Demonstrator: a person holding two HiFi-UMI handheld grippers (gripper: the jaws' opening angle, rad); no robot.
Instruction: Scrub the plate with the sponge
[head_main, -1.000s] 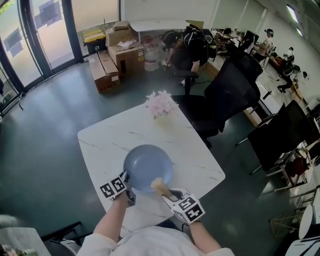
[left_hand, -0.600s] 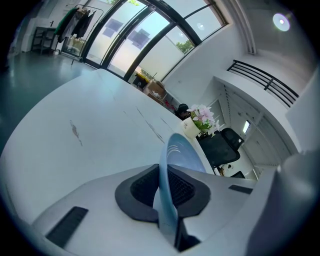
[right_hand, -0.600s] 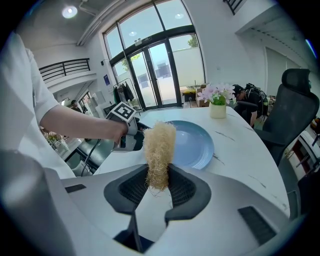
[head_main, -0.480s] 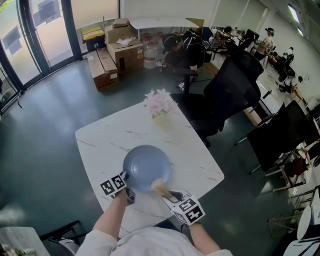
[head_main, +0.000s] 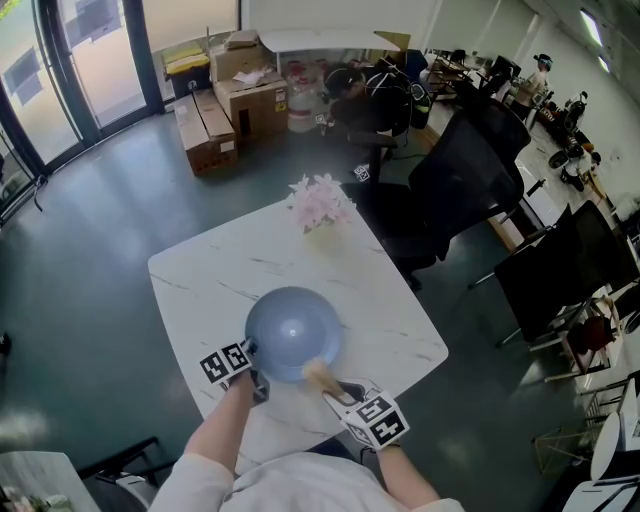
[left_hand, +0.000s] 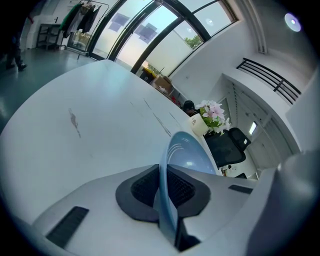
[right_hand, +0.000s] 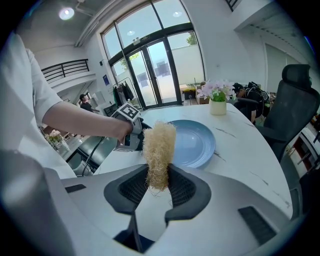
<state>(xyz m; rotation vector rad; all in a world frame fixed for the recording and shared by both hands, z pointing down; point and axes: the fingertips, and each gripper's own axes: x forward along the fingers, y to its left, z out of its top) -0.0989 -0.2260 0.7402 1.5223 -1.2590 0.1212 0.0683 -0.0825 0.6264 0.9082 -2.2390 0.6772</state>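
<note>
A round blue plate (head_main: 293, 330) sits near the front of the white marble table (head_main: 200, 285). My left gripper (head_main: 254, 360) is shut on the plate's near left rim; in the left gripper view the rim (left_hand: 164, 195) runs edge-on between the black pads and the plate (left_hand: 189, 154) stretches away beyond. My right gripper (head_main: 336, 386) is shut on a straw-coloured fibrous sponge (head_main: 318, 374), which hangs over the plate's near right edge. In the right gripper view the sponge (right_hand: 159, 147) stands upright between the pads, and behind it lies the plate (right_hand: 194, 142).
A small vase of pink flowers (head_main: 318, 207) stands at the table's far corner. Black office chairs (head_main: 460, 180) crowd the right side. Cardboard boxes (head_main: 240, 95) and a seated person (head_main: 365, 95) are farther back on the floor.
The left gripper has sunk a little with the plate's rim still in it. The right gripper and its sponge have kept still.
</note>
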